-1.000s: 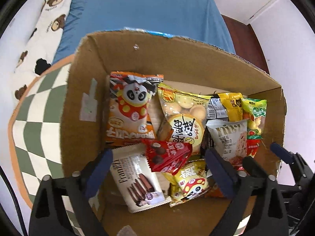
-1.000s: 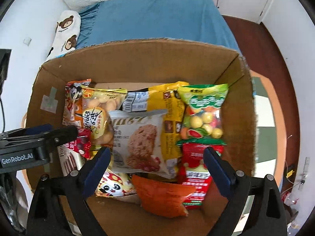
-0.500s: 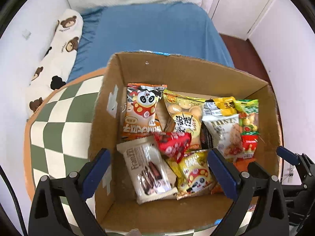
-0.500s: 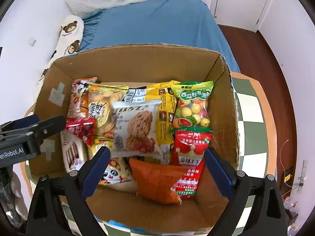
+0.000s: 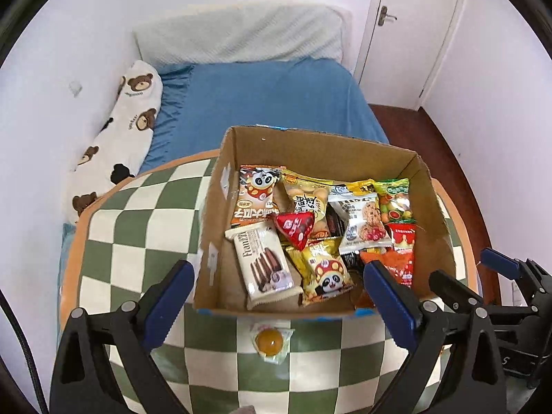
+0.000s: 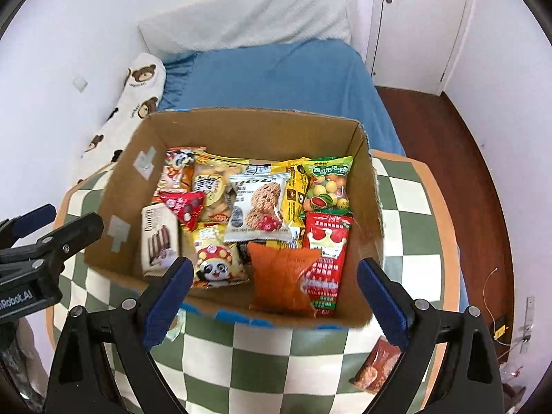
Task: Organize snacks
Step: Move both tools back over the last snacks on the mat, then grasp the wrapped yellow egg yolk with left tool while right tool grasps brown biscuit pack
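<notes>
A cardboard box (image 5: 310,145) (image 6: 241,127) full of snack packets stands on a green-and-white checked table (image 5: 138,234) (image 6: 407,207). Inside lie a Franzzi wafer pack (image 5: 264,264), a red triangular pack (image 5: 296,227), a panda pack (image 5: 257,200) and an orange pack (image 6: 281,277), among several others. A clear-wrapped yellow jelly (image 5: 270,341) lies on the table in front of the box. A brown snack pack (image 6: 377,365) lies at the table's front right. My left gripper (image 5: 279,307) and right gripper (image 6: 272,300) are both open and empty, held back above the box's near edge.
A bed with a blue sheet (image 5: 269,103) and a bear-print pillow (image 5: 120,127) lies behind the table. A white door (image 5: 414,34) and dark wooden floor (image 6: 476,158) are on the right. Each gripper shows at the edge of the other's view.
Both grippers have pulled back and up from inside the box. The table, the jelly and the brown pack have come into view. Nothing is held.
</notes>
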The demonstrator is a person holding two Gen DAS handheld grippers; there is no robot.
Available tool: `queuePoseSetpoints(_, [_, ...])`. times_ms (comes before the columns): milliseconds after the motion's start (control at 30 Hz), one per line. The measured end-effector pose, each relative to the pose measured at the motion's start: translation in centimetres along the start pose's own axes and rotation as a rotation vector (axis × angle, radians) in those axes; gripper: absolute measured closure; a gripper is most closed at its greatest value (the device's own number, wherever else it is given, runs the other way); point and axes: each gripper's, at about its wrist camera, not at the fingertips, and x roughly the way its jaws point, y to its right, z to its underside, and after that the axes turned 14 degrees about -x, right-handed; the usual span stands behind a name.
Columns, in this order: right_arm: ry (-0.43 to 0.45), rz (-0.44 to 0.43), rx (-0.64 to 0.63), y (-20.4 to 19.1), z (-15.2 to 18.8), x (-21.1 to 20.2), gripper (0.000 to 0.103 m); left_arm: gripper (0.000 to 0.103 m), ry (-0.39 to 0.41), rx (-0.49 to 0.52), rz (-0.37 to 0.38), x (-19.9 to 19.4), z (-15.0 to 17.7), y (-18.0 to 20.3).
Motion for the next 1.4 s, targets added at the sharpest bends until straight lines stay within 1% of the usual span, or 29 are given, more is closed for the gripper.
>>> queuePoseSetpoints(200, [0.058, -0.003, 0.027, -0.7, 2.4, -3.7, 0.005, 0.002, 0.061, 0.007, -0.006, -3.5, 2.4, -0.2])
queuePoseSetpoints(367, [0.098, -0.004, 0.042, -1.3, 4.0, -6.3, 0.005, 0.002, 0.096, 0.014, 0.003, -5.5, 3.9, -0.3])
queuePoseSetpoints(500, [0.121, -0.009, 0.051, -1.7, 4.8, -7.7, 0.005, 0.002, 0.103, 0.011, -0.008, -6.1, 4.9, -0.3])
queuePoseSetpoints(600, [0.113, -0.06, 0.083, -1.2, 5.6, -7.3, 0.005, 0.002, 0.103, -0.009, -0.047, -5.4, 6.0, -0.7])
queuePoseSetpoints(633, [0.103, -0.091, 0.106, -0.8, 6.2, -6.8, 0.005, 0.002, 0.086, -0.016, -0.054, -4.7, 6.4, -0.8])
queuePoseSetpoints(733, [0.079, -0.129, 0.17, 1.1, 8.3, -5.1, 0.005, 0.002, 0.008, -0.035, -0.077, -1.8, 7.7, -1.3])
queuePoseSetpoints(800, [0.051, -0.118, 0.212, 2.7, 9.8, -3.8, 0.005, 0.002, -0.037, -0.043, -0.098, 0.3, 8.7, -1.6])
queuePoseSetpoints(900, [-0.031, -0.099, 0.306, 6.3, 12.9, -0.6, 0.006, 0.002, -0.101, -0.056, -0.123, 3.4, 10.0, -1.9])
queuePoseSetpoints(933, [-0.066, -0.085, 0.349, 8.0, 14.2, 0.8, 0.006, 0.002, -0.121, -0.061, -0.129, 4.3, 10.4, -2.1])
queuePoseSetpoints(1033, [-0.15, -0.044, 0.425, 11.5, 17.2, 4.2, 0.006, 0.002, -0.165, -0.068, -0.15, 6.5, 11.1, -2.2])
queuePoseSetpoints(1100, [-0.196, -0.034, 0.463, 13.1, 18.7, 6.1, 0.006, 0.002, -0.196, -0.075, -0.159, 8.0, 11.5, -2.4])
queuePoseSetpoints(1167, [-0.239, -0.026, 0.475, 14.1, 20.0, 8.3, 0.006, 0.002, -0.212, -0.081, -0.17, 9.2, 11.8, -2.7])
queuePoseSetpoints(1200, [-0.253, -0.023, 0.479, 14.4, 20.4, 9.2, 0.011, 0.002, -0.219, -0.082, -0.173, 9.7, 11.9, -2.9])
queuePoseSetpoints(1233, [-0.275, -0.03, 0.473, 14.6, 20.7, 10.5, 0.023, 0.002, -0.224, -0.088, -0.179, 10.1, 12.0, -3.1])
queuePoseSetpoints(1300, [-0.322, -0.039, 0.472, 14.6, 21.0, 12.5, 0.035, 0.002, -0.235, -0.1, -0.181, 10.7, 12.0, -3.5])
queuePoseSetpoints(1333, [-0.337, -0.031, 0.457, 14.3, 21.1, 13.6, 0.035, 0.002, -0.239, -0.105, -0.182, 10.9, 12.0, -3.7])
queuePoseSetpoints(1400, [-0.328, -0.007, 0.413, 13.5, 20.8, 14.2, 0.039, 0.002, -0.249, -0.11, -0.186, 11.4, 11.9, -4.1])
